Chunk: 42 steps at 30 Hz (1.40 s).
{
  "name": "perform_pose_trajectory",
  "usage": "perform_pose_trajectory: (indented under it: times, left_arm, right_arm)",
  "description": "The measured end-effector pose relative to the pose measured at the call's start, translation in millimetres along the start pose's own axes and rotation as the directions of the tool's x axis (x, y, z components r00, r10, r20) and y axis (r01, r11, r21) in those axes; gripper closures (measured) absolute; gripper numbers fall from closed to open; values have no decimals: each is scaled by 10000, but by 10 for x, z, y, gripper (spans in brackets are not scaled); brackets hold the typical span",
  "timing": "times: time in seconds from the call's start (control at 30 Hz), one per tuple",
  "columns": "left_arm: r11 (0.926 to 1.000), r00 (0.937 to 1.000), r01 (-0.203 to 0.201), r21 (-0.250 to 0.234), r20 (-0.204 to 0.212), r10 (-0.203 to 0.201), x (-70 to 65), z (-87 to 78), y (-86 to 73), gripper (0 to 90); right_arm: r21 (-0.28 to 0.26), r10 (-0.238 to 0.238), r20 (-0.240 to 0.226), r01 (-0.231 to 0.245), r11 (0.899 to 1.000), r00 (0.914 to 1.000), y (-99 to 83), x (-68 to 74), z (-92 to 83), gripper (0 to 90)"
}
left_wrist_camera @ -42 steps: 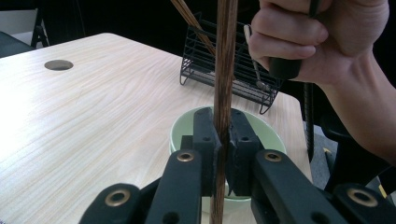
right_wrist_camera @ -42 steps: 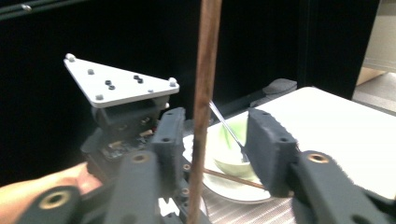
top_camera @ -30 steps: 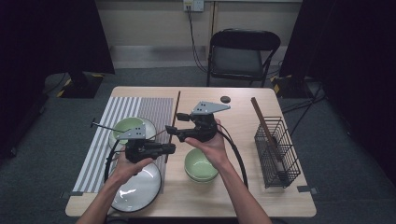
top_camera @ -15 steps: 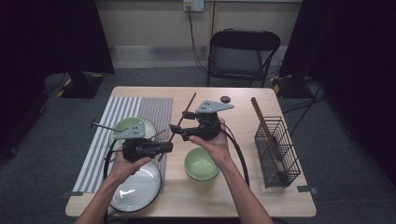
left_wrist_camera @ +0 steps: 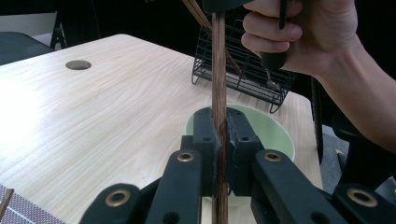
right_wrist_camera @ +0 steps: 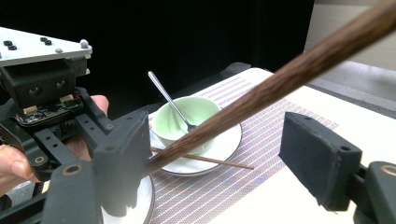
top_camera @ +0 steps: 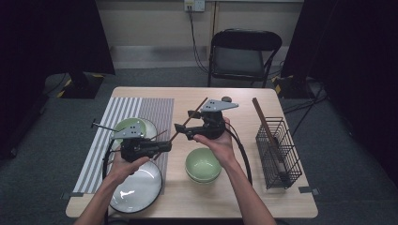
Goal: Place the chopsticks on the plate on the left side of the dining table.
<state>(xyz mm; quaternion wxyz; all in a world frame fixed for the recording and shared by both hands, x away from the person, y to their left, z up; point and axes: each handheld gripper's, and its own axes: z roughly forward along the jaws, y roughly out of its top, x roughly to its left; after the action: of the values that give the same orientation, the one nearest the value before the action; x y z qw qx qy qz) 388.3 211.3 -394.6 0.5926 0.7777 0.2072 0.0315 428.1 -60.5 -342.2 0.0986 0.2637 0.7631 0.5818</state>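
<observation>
A dark wooden chopstick [top_camera: 187, 121] slants up to the right above the table. My left gripper [top_camera: 166, 146] is shut on its lower end, and the pads clamp the stick [left_wrist_camera: 218, 70] in the left gripper view [left_wrist_camera: 220, 140]. My right gripper [top_camera: 184, 121] sits higher along the stick. Its jaws have just been opening, and they stand wide apart in the right gripper view [right_wrist_camera: 222, 158]. The chopstick [right_wrist_camera: 280, 74] runs between them, close by the left pad [right_wrist_camera: 123, 158].
A green bowl [top_camera: 202, 164] sits below the right hand. A white plate [top_camera: 136, 187] lies front left. A green cup with a spoon [right_wrist_camera: 184, 119] stands on a saucer on the striped mat [top_camera: 126, 110], with a second chopstick [right_wrist_camera: 205, 161] across it. A wire rack [top_camera: 278, 152] stands at the right.
The chopstick's upper end has swung to the right, from near upright to a slant. The right gripper's jaws have spread wider. The left gripper has kept still.
</observation>
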Motion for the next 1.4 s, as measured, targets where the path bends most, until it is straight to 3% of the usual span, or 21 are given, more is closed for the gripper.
perform_pose_trajectory:
  times: [0.3,0.43,0.83,0.93,1.1,1.27,1.4]
  left_arm:
    - [9998,9999,142,-166,102,-140,15,-31,4,845]
    - [9982,9990,355,-478,290,-342,35,-54,14,845]
    - [9978,9996,265,-613,-10,-266,64,-172,44,845]
    - [9952,9990,451,-865,-38,-456,100,-199,35,845]
    - [9958,9989,448,-802,-67,-455,110,-206,28,846]
    - [9982,9993,360,-484,-93,-365,105,-159,10,846]
    - [9986,9997,220,-475,113,-215,77,-157,17,846]
  right_arm:
    - [-74,121,30,-121,9999,9999,6,-42,-31,229]
    - [-111,246,165,-244,9996,9996,8,-63,-63,237]
    - [-249,523,533,-510,9984,9972,-25,-197,-173,232]
    - [-306,601,634,-582,9978,9962,-41,-239,-224,225]
    - [-208,585,810,-570,9982,9950,-63,-267,-270,220]
    - [-470,597,950,-554,9974,9937,-40,-301,-342,214]
    - [-498,519,988,-471,9976,9938,-48,-322,-362,212]
